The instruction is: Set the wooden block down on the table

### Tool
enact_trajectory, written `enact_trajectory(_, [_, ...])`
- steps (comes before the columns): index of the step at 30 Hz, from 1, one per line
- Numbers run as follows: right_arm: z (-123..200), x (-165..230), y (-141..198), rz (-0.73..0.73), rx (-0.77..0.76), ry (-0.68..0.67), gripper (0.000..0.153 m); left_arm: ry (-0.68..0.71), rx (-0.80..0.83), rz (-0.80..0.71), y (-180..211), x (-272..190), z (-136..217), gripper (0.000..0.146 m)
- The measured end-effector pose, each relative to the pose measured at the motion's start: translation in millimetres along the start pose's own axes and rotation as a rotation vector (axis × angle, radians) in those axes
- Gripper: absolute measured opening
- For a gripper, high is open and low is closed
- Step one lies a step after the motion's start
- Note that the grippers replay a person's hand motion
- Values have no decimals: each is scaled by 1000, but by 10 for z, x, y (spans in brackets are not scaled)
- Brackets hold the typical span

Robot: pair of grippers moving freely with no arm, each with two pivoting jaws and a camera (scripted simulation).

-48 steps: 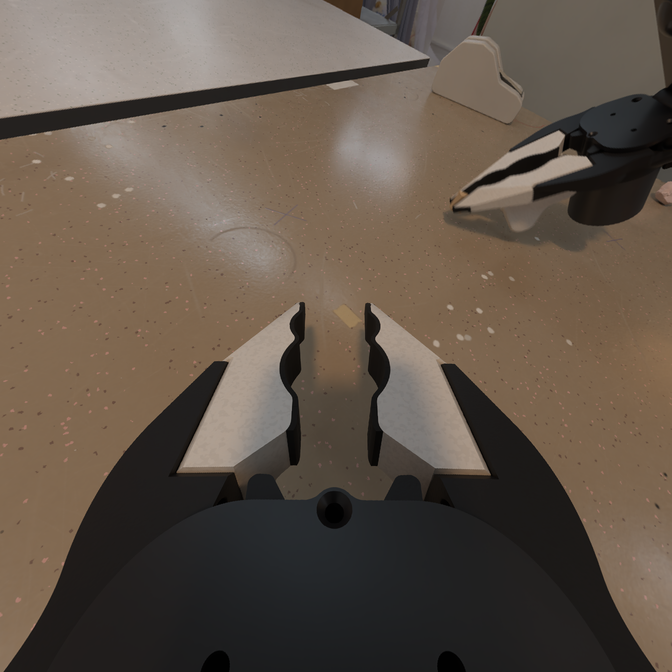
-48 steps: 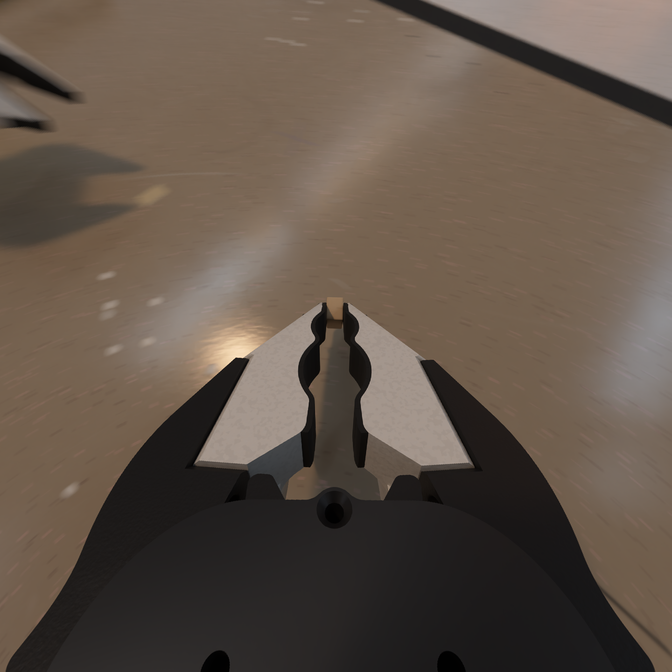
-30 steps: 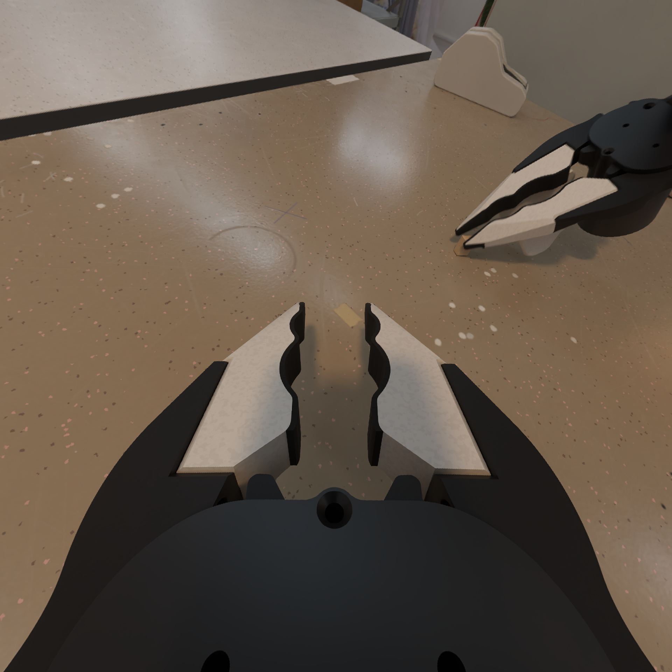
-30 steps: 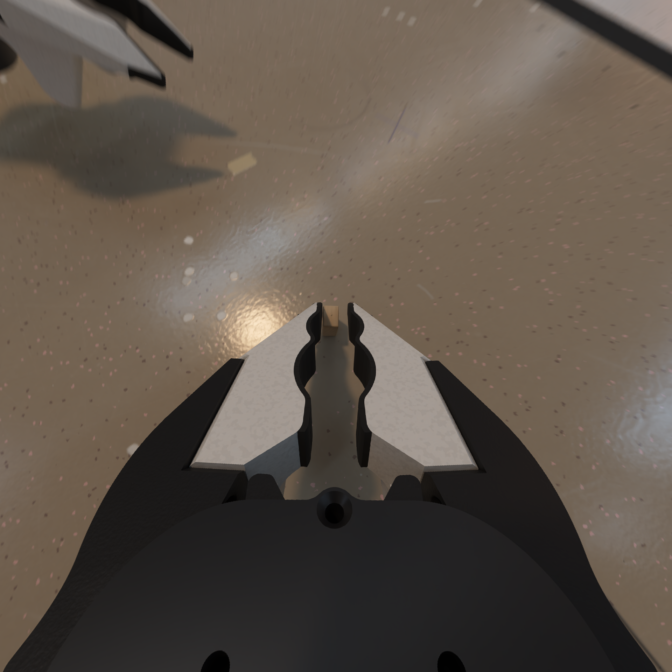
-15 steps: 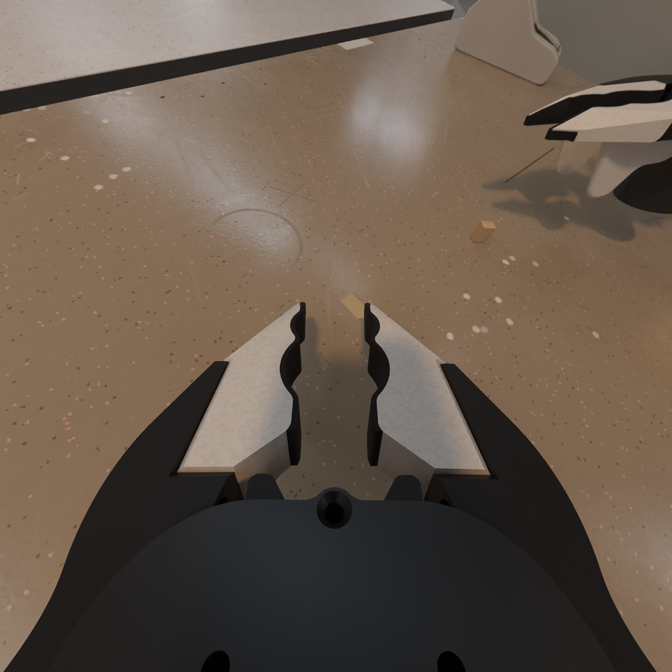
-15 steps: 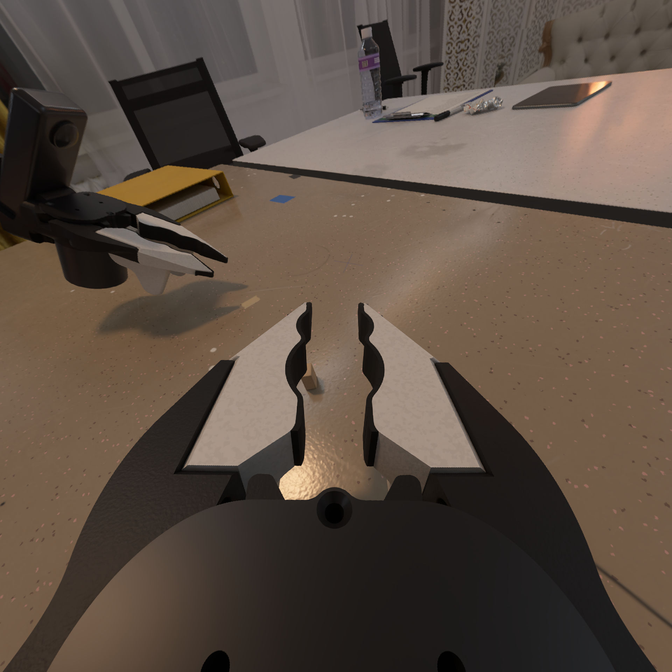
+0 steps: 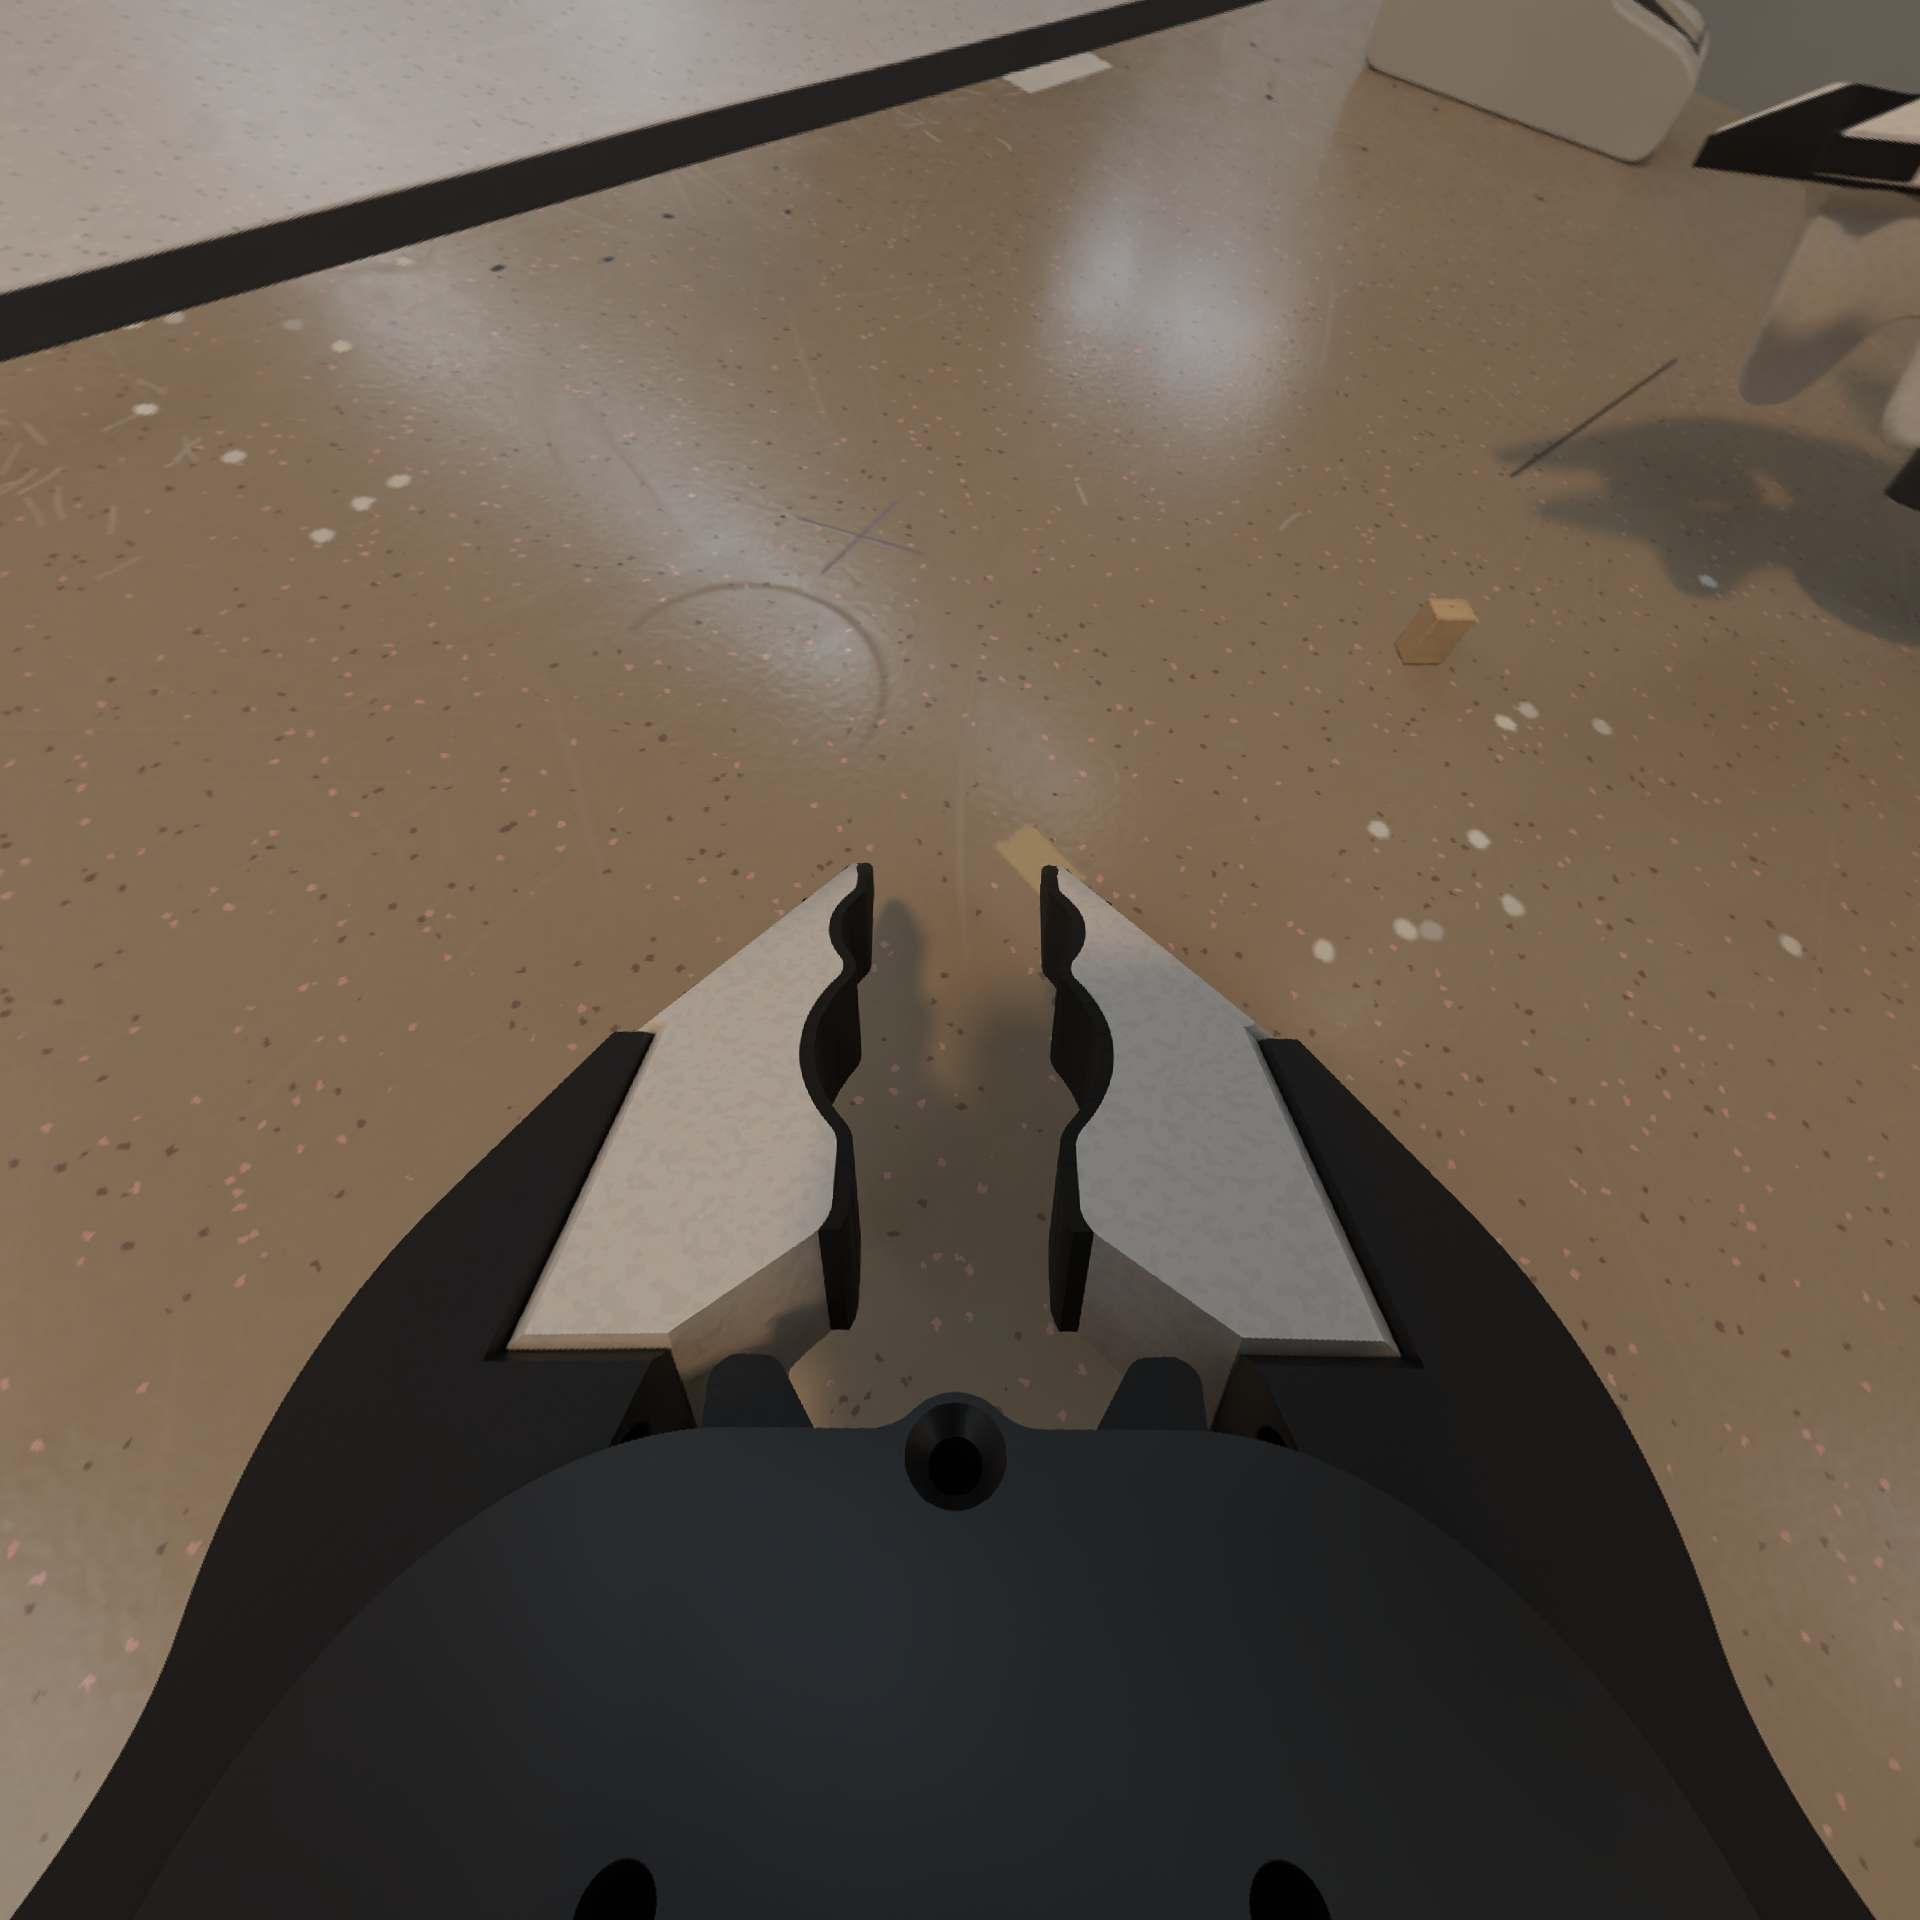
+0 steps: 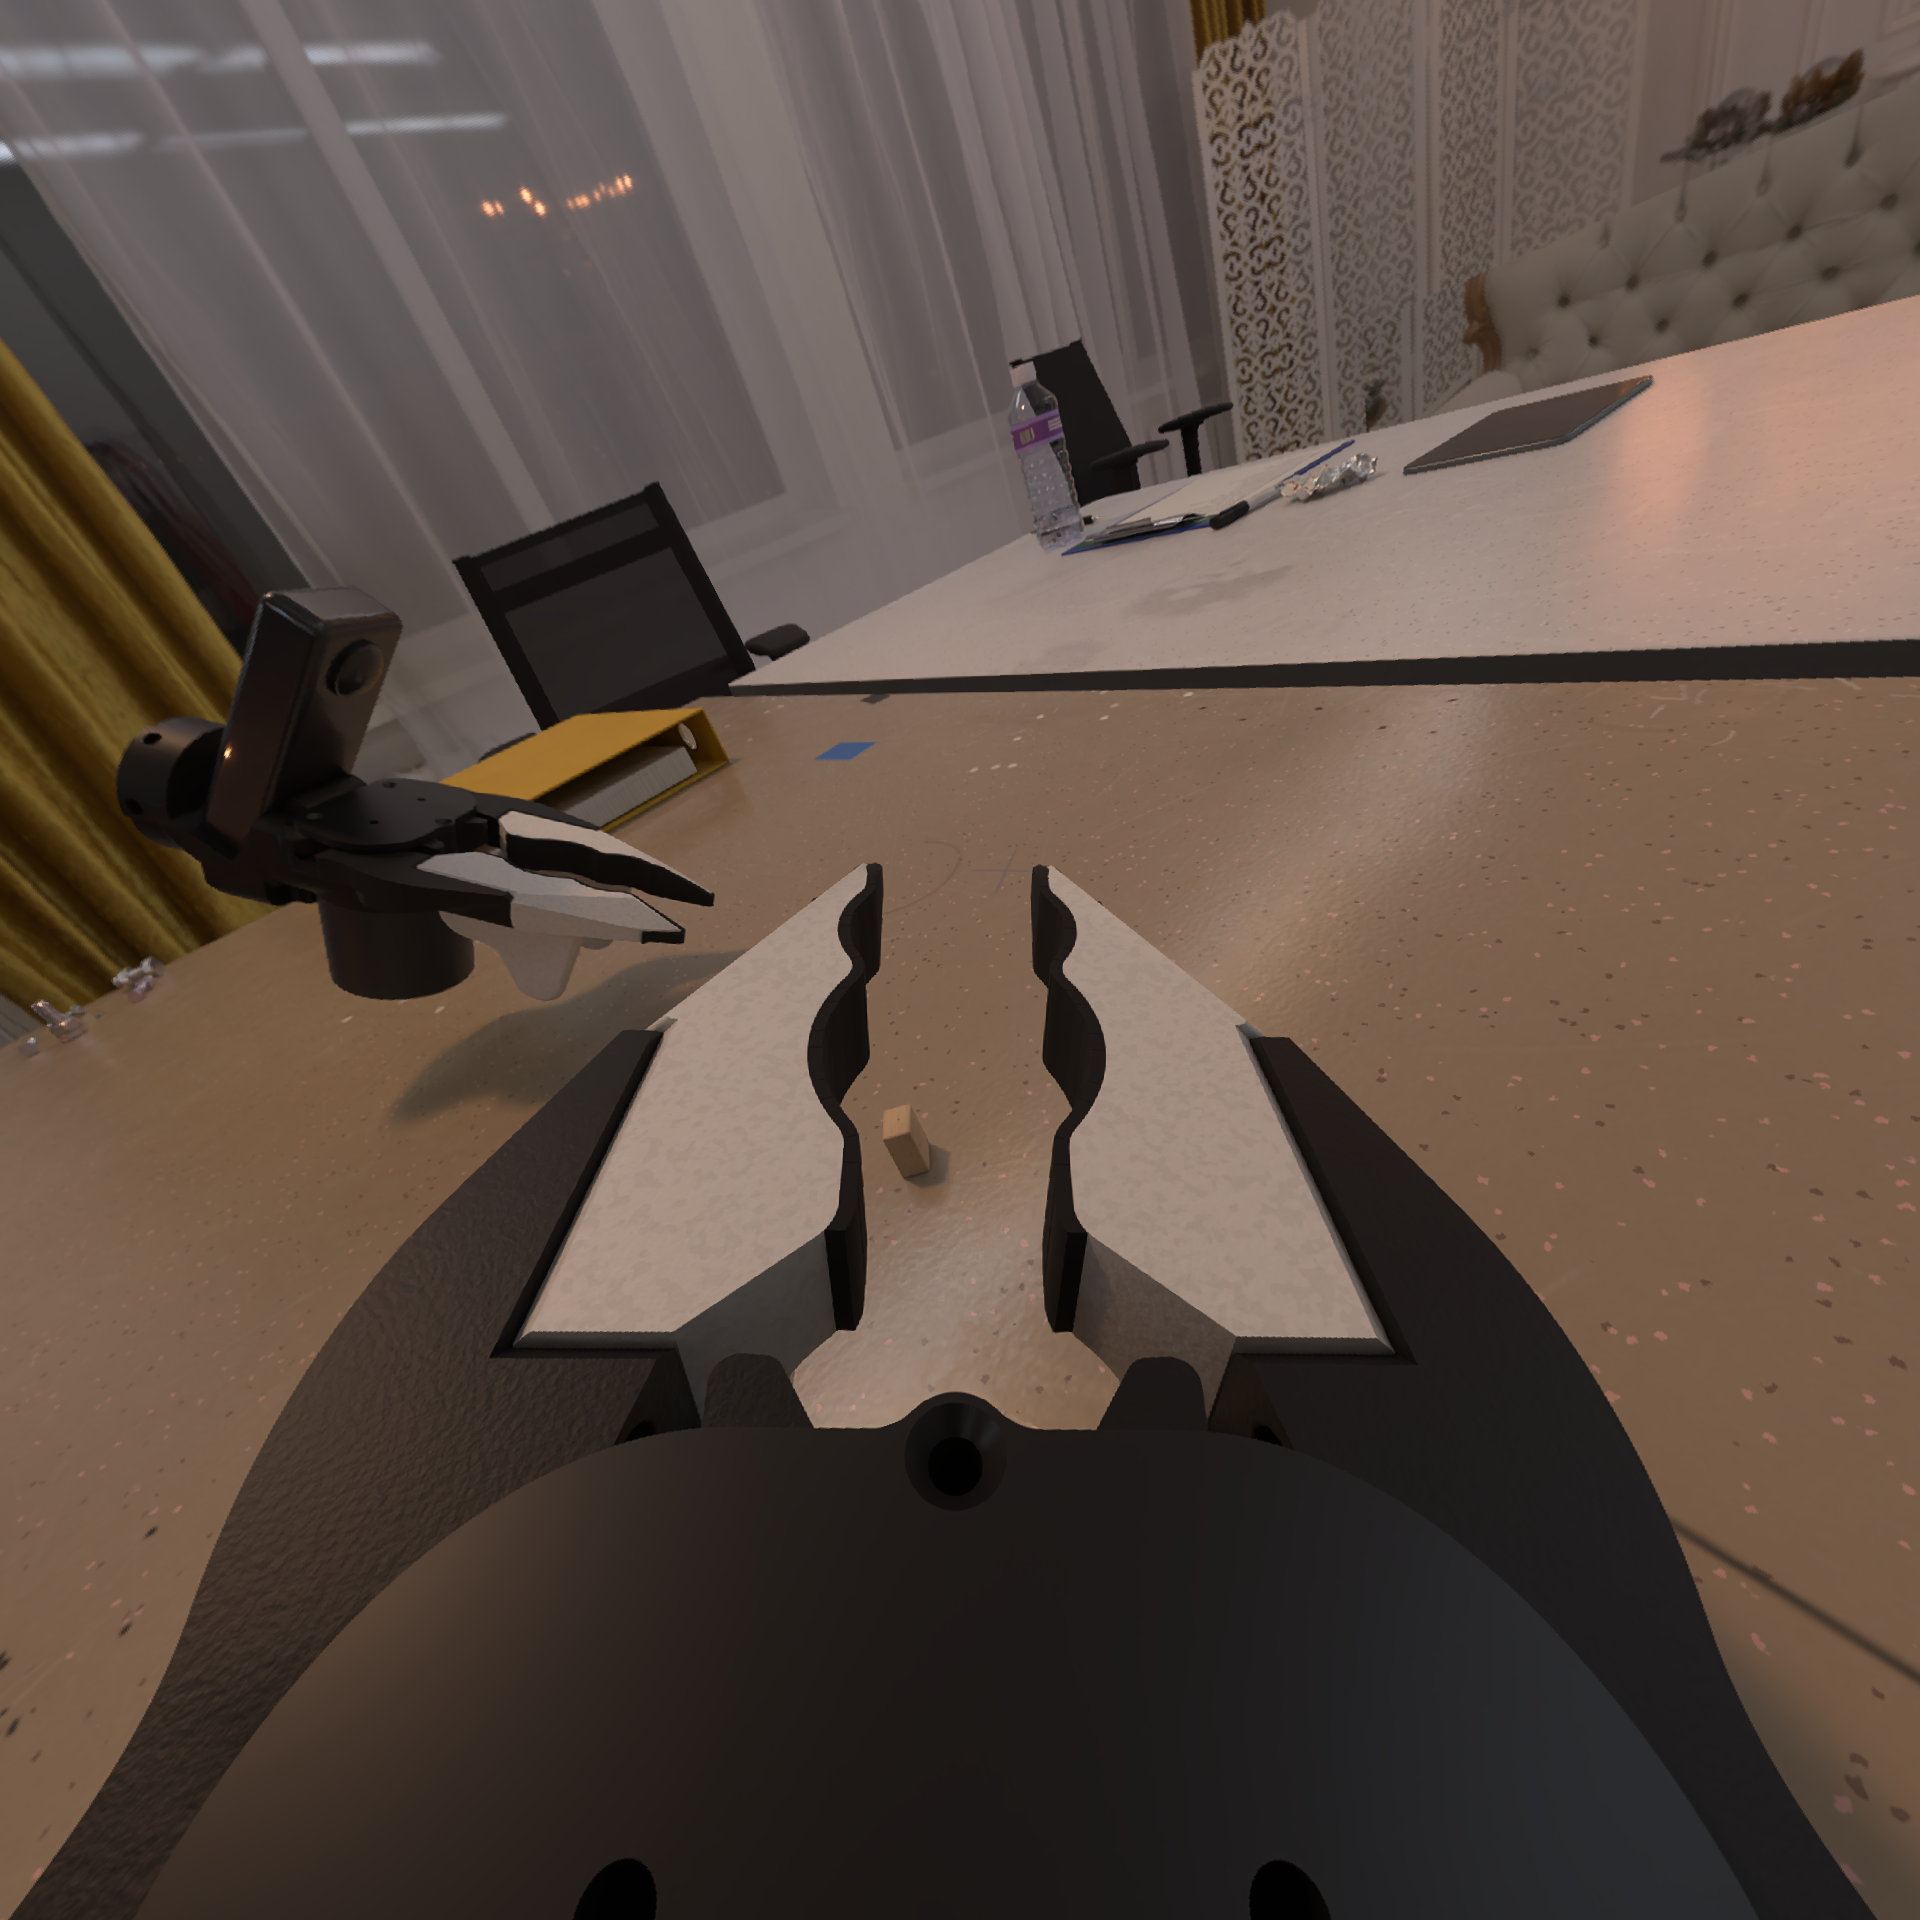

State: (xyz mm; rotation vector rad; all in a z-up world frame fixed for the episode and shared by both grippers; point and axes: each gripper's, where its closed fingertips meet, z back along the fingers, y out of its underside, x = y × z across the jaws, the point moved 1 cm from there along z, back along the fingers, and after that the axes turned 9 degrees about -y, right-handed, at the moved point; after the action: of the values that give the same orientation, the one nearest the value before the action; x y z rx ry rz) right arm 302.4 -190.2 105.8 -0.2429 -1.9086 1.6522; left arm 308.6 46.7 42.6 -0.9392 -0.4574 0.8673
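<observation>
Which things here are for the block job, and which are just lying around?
For the job:
wooden block, lying free on the brown table
right gripper, jaws open

Just lying around:
yellow binder
water bottle
pen
dark tablet
</observation>
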Motion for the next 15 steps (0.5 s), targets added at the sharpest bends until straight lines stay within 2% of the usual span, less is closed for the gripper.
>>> enact_trajectory(6, [24,22,-17,1,-18,-11,30,-63,-8,9,0,62,9,32])
enact_trajectory(15, [14,16,-17,-20,-19,-31,31,-82,30,-6,40,68,-31,32])
